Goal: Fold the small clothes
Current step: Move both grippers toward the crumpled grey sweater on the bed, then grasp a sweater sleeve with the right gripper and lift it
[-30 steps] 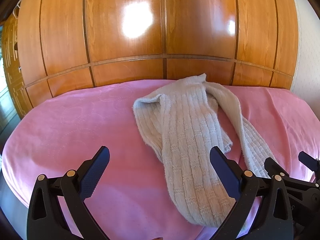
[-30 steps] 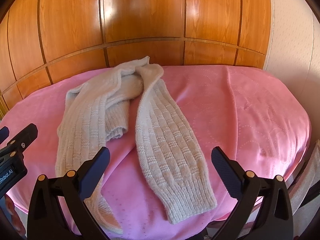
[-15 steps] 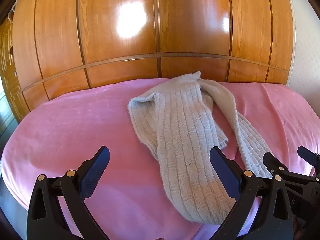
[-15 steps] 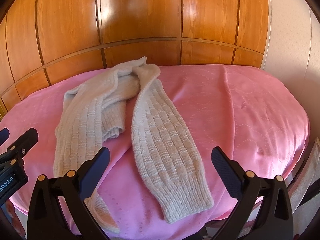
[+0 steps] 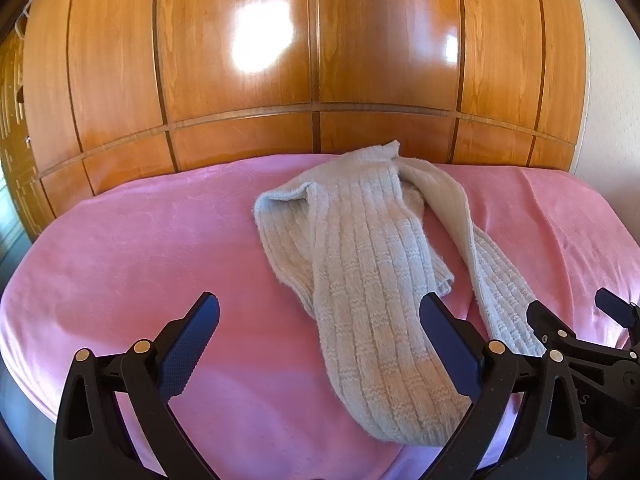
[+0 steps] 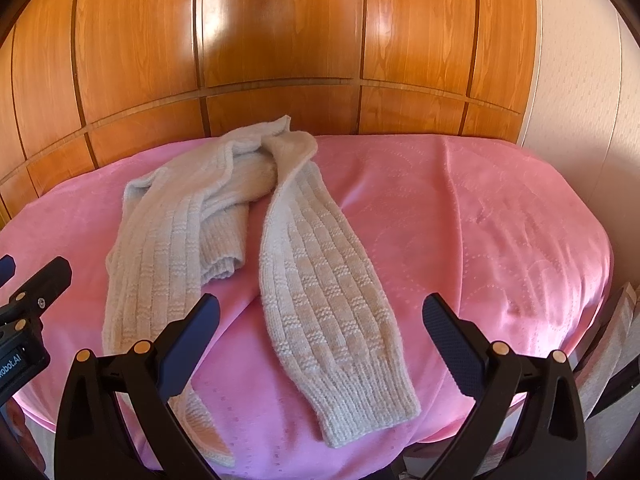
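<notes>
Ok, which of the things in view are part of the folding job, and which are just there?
Part of the job:
knitted garment
left gripper, open
right gripper, open
pink cover it lies on

Just there:
wooden panelling
pale wall

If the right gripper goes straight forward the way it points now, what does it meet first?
Most likely the knitted sleeve lying on the pink cover: it runs between the open fingers of the right gripper. The height above the sleeve is unclear.

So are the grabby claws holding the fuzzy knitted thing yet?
No, nothing is held. The left gripper and right gripper are both open above the knitted garment, which lies loose on the pink cover.
</notes>
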Demonstrator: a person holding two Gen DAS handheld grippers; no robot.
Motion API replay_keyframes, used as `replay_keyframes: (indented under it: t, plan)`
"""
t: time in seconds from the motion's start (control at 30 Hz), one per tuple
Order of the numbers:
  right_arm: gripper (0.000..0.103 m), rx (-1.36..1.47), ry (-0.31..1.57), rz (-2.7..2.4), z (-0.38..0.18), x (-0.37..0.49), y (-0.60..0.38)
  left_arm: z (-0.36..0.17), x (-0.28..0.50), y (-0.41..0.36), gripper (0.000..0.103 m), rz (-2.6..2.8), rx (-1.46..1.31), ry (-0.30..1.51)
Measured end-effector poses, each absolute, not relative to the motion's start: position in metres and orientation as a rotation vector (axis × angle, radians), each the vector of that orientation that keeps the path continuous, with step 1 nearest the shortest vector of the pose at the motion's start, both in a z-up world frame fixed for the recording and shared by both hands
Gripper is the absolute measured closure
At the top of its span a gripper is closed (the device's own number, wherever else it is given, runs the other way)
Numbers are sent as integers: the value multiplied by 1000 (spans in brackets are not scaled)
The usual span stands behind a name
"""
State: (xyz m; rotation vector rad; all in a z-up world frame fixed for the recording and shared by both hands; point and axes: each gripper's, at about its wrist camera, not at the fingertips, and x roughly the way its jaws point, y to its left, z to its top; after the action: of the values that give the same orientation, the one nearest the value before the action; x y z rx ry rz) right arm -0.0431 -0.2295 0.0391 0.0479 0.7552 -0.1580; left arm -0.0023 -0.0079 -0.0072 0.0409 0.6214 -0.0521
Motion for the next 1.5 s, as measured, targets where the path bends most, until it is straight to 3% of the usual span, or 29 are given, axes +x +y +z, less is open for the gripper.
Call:
replay_keyframes:
  t: [0.63,0.93,1.13,1.3,1.33,1.43,1.5]
  plan:
    - [2,38,780,-154,31,-37,-232,-9,-1,-22,4,-168,80,637]
    - [2,103,889,-158,-1,-24,-270,-28,21,-36,5,-270,122,772]
    - [14,138,947,-96,-18,-12,-292,-61,38,-53,23,-375,154,915]
    - [14,135,995,-48,-30,-4,-286,-80,45,-56,27,-398,153,977]
    - [14,114,1004,-29,-33,-3,-280,-83,45,-56,39,-390,165,972]
    - [13,37,1024,-23,-46,1,-267,-89,50,-54,64,-378,165,983]
    - [24,37,1019,-9,-46,0,-265,-87,52,-48,80,-389,139,973]
